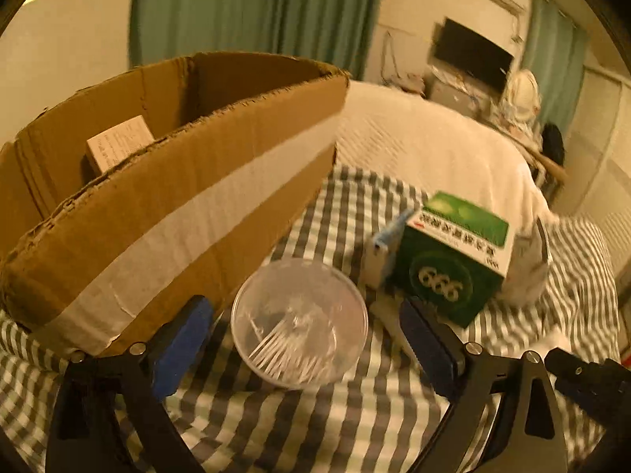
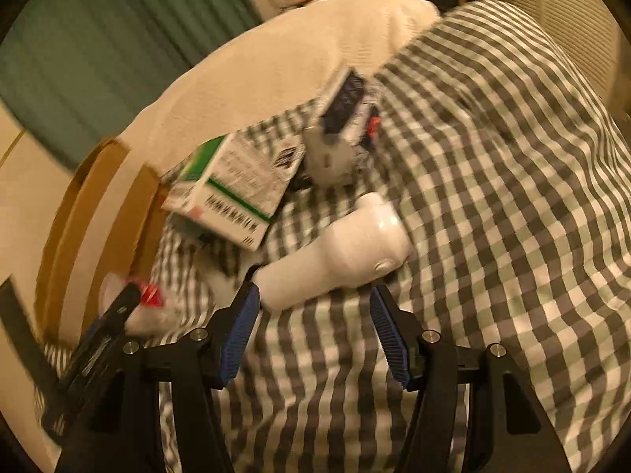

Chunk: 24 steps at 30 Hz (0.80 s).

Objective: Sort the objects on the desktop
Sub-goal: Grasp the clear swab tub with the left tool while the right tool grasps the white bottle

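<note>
One clear plastic cup (image 1: 299, 321) lies on the checked cloth (image 1: 355, 414) at the centre of the left wrist view, holding several clear plastic forks (image 1: 284, 351). The left gripper (image 1: 305, 347) tilts downward, its blue-padded fingers (image 1: 181, 343) spread wide on either side of the cup without touching it. One cardboard box (image 1: 177, 205) stands at ten o'clock, with one small white carton (image 1: 118, 144) inside. One green medicine box (image 1: 453, 252) sits at two o'clock, touching a small blue-and-white item (image 1: 384, 248).

In the right wrist view, the right gripper (image 2: 315, 335) points steeply down, fingers (image 2: 388, 335) apart, nothing pinched. One white bottle (image 2: 339, 252) lies at twelve o'clock, just beyond the fingertips. One white-and-dark packet (image 2: 339, 130) lies farther off, blurred.
</note>
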Each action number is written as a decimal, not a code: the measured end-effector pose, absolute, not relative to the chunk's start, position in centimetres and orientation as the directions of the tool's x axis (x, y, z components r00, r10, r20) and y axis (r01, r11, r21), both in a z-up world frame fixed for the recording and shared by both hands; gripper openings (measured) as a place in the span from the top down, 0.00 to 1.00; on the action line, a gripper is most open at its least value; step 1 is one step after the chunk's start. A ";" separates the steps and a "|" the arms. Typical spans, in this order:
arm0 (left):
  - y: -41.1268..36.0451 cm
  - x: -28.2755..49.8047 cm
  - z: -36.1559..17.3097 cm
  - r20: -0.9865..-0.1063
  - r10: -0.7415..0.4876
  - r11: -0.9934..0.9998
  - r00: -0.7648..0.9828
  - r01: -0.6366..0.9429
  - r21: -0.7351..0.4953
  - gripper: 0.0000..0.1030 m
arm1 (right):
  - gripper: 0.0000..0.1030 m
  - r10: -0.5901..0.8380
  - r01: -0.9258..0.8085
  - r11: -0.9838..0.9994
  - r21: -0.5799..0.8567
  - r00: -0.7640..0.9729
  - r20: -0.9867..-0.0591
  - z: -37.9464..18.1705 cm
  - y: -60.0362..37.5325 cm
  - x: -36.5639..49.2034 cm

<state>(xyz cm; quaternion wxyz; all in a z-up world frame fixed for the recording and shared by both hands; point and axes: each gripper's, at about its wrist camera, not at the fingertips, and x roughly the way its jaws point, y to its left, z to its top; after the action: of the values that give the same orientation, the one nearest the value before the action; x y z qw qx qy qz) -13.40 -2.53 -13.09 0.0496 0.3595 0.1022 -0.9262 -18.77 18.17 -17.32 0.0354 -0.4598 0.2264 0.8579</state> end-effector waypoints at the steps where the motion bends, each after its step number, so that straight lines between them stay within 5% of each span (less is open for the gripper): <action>1: -2.3 -13.2 -13.2 -0.670 -0.027 -0.973 -0.742 0.174 -0.154 0.05 | 0.36 -0.147 -0.295 -0.880 0.371 -0.574 -0.805 -17.6 18.4 -19.1; 12: -2.8 -13.5 -15.5 -0.668 0.084 -0.957 -0.739 0.127 -0.261 0.07 | 0.36 -0.083 -0.381 -0.855 0.352 -0.569 -0.818 -19.5 18.0 -22.2; 16: -2.8 -13.8 -15.7 -0.661 0.127 -0.958 -0.739 0.080 -0.274 0.32 | 0.37 -0.047 -0.350 -0.888 0.298 -0.575 -0.817 -19.9 17.4 -23.2; 24: -3.3 -12.4 -14.7 -0.623 0.192 -0.949 -0.758 0.018 -0.315 0.34 | 0.51 -0.073 -0.266 -0.914 0.307 -0.636 -0.768 -17.7 17.7 -21.1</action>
<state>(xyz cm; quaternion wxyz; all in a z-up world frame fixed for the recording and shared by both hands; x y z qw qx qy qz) -12.44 -3.35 -14.69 -0.0472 0.3447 0.1525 -0.9250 -21.13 17.69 -17.66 0.0547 -0.4228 0.2005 0.8821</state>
